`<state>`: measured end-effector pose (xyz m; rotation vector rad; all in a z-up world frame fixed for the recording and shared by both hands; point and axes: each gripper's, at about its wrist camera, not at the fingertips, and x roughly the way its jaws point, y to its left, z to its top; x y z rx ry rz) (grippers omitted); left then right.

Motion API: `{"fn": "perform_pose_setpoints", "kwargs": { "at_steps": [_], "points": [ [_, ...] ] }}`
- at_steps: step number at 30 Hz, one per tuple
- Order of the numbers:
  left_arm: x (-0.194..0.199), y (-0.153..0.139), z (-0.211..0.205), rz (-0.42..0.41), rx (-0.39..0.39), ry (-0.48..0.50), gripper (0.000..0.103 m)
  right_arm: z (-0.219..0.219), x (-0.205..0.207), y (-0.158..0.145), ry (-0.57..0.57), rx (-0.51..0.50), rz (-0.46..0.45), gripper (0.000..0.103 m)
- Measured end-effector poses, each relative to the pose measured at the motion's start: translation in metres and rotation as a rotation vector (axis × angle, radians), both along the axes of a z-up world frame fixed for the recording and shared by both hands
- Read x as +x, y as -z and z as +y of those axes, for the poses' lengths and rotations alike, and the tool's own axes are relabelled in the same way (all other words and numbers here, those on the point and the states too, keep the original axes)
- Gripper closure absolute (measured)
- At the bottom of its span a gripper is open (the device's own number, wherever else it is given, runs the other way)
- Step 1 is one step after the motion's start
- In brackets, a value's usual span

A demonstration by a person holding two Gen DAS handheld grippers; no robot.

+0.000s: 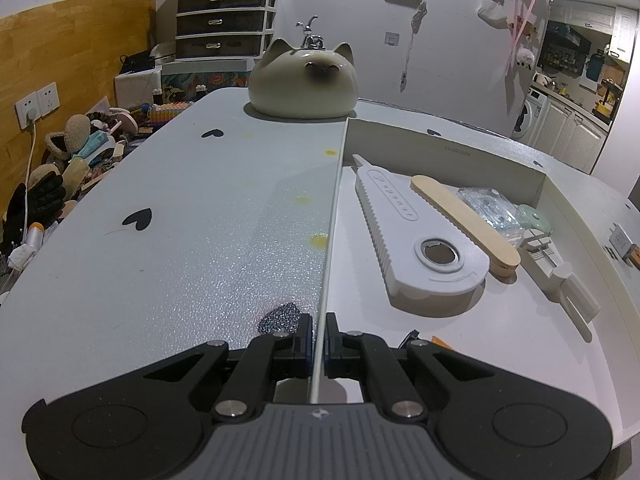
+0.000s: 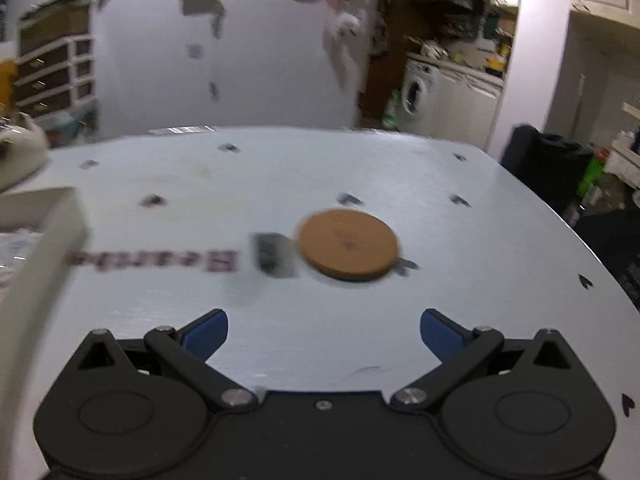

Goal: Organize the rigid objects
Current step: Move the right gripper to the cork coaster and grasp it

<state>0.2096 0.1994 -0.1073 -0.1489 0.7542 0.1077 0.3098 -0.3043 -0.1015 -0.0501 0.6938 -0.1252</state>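
My left gripper [image 1: 319, 334] is shut on the thin left wall [image 1: 334, 216] of a white tray. Inside the tray lie a white opener tool [image 1: 416, 240], a wooden stick [image 1: 464, 220], a clear plastic piece [image 1: 486, 208] and a white clip-like tool [image 1: 560, 276]. In the blurred right wrist view my right gripper [image 2: 324, 334] stands open above the pale table [image 2: 280, 168], nothing between its blue pads [image 2: 206, 332]. Ahead of it lie a round cork coaster [image 2: 349, 244], a small dark block [image 2: 272, 256] and a strip of purple print [image 2: 160, 261]. The tray's corner [image 2: 52, 224] shows at the left.
A cat-shaped ceramic pot [image 1: 303, 80] sits at the table's far edge, beyond the tray. Clutter lies on the floor at the left [image 1: 72, 160]. A drawer unit [image 1: 224, 20] and a washing machine [image 2: 416, 90] stand in the background.
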Motion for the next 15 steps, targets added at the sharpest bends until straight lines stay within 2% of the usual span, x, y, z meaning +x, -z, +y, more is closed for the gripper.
{"fn": "perform_pose_setpoints", "kwargs": {
  "at_steps": [5,10,15],
  "points": [
    [0.000,0.000,0.000,0.005,0.002,-0.002,0.099,-0.018,0.033,0.022,0.047,0.020,0.078,0.000],
    [0.000,0.000,-0.001,0.006,0.000,-0.007,0.099,-0.026,0.059,0.028,0.046,0.100,0.059,0.000],
    [0.000,0.000,-0.001,0.005,-0.001,-0.012,0.099,-0.033,0.087,0.035,0.050,0.089,-0.015,0.000]
  ]
}}
